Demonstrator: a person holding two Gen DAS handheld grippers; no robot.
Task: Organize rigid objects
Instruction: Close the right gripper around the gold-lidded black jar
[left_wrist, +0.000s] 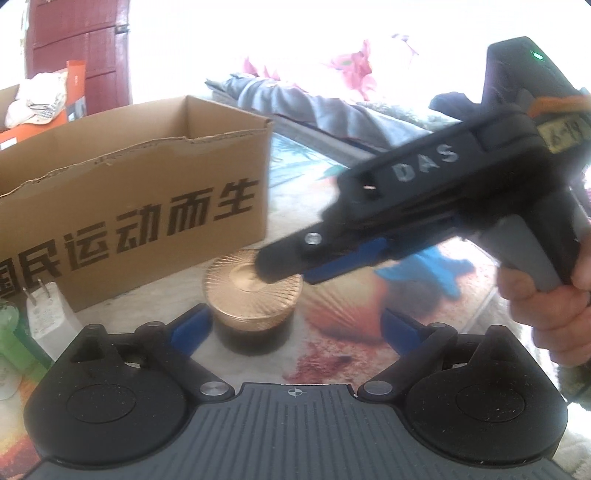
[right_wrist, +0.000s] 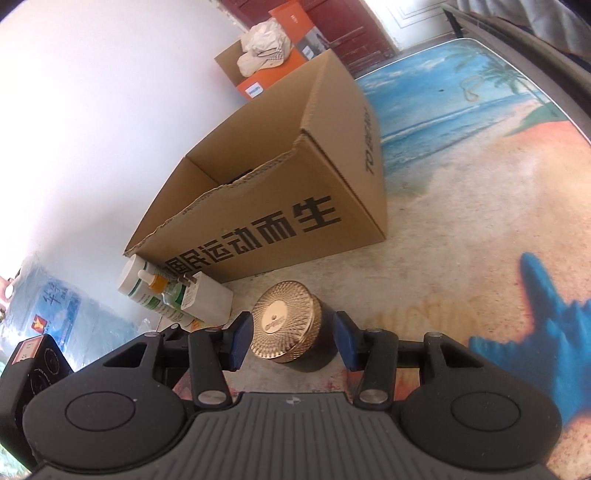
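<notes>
round ribbed gold-lid jar (right_wrist: 286, 332) btwn parted right tool (right_wrist: 293, 341); left tool (left_wrist: 295, 332) wide apart.

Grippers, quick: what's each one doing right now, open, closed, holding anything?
Left gripper: open wide, empty, gold-lidded jar ahead of its pads.
Right gripper: open, pads either side of the jar, not yet gripping.

The left gripper (left_wrist: 295, 328) sits at the bottom of its own view, blue-padded fingers (left_wrist: 190, 328) spread wide with nothing pressed between them. The right gripper (right_wrist: 293, 341) reaches in from the right of that view, held by a hand (left_wrist: 550, 314), its fingers (right_wrist: 240, 341) parted, gripping nothing.
</notes>
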